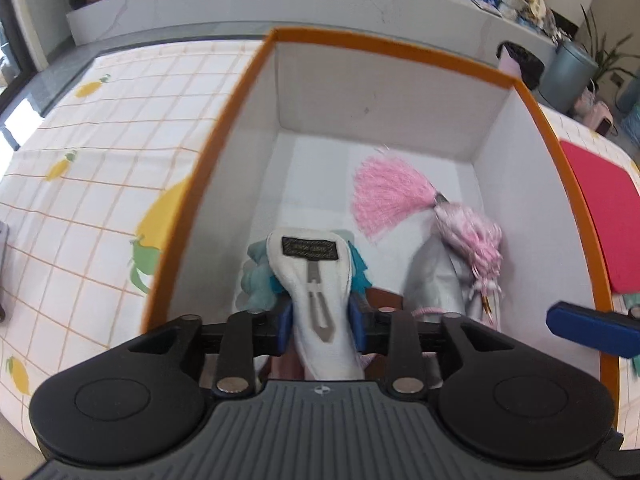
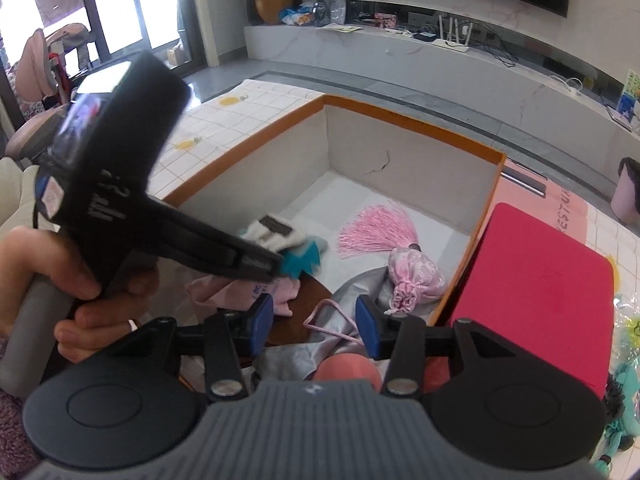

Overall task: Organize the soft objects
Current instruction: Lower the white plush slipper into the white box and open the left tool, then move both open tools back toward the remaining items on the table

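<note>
My left gripper [image 1: 320, 322] is shut on a white plush toy [image 1: 316, 276] with teal trim and a dark label, holding it inside the orange-rimmed white box [image 1: 224, 128]. The toy [image 2: 276, 234] and the left gripper [image 2: 276, 266] also show in the right wrist view, low over the box floor. A pink tassel sachet [image 1: 400, 196] lies in the box on grey fabric [image 1: 432, 276]; it also shows in the right wrist view [image 2: 412, 276]. My right gripper [image 2: 316, 324] is open and empty above the box's near end, over the grey fabric [image 2: 352, 300] and a pink cloth [image 2: 276, 292].
The box [image 2: 400, 120] stands on a table with a yellow-checked fruit-print cloth [image 1: 100, 160]. A red pad [image 2: 536, 288] lies right of the box. A teal soft toy [image 2: 624, 408] lies at the far right. A marble counter [image 2: 400, 56] runs behind.
</note>
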Available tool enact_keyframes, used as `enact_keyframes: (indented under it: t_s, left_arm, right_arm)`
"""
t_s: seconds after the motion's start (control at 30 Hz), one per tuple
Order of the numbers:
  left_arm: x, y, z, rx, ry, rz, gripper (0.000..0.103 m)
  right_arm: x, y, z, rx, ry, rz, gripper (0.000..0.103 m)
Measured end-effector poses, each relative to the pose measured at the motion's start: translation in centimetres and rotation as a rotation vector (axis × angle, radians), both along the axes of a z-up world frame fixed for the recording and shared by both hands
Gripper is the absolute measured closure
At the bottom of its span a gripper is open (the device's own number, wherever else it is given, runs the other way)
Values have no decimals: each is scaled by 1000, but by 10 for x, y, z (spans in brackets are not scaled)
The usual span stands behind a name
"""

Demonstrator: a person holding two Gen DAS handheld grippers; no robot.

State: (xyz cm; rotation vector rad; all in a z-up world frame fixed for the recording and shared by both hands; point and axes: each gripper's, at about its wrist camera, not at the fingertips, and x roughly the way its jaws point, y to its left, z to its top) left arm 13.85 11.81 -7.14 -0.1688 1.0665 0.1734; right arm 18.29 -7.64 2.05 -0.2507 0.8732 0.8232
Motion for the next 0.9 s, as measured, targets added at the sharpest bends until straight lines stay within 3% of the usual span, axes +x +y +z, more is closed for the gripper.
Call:
enact_keyframes:
  t_s: [0.1, 0.23, 0.4, 0.47, 0.57, 0.67, 0.9]
  left_arm:
    - [-2, 2, 2, -25, -18, -7, 53]
    - [-6, -2, 7, -65, -29, -38, 32]
    - [-19, -1, 16, -119, -75, -31, 20]
    - [-25, -1, 21, -132, -100, -30, 19]
    - [-30, 4, 30, -195, -117, -9, 18]
    - [-35, 14, 38, -250, -123, 15, 18]
    - [-43, 19, 50, -211, -191, 56, 17]
  right_arm:
    - [-1, 0, -1, -5, 0, 2, 50]
    - [-2, 0, -2, -17, -4, 2, 49]
    - [-2, -3, 3, -9, -9, -12, 41]
    - [-1, -3, 3, -11, -11, -10, 40]
    - [-3, -3, 4, -20, -18, -16, 30]
    - [-4, -2, 6, -17, -22, -17, 28]
    - [-6, -5, 9, -7, -39, -22, 21]
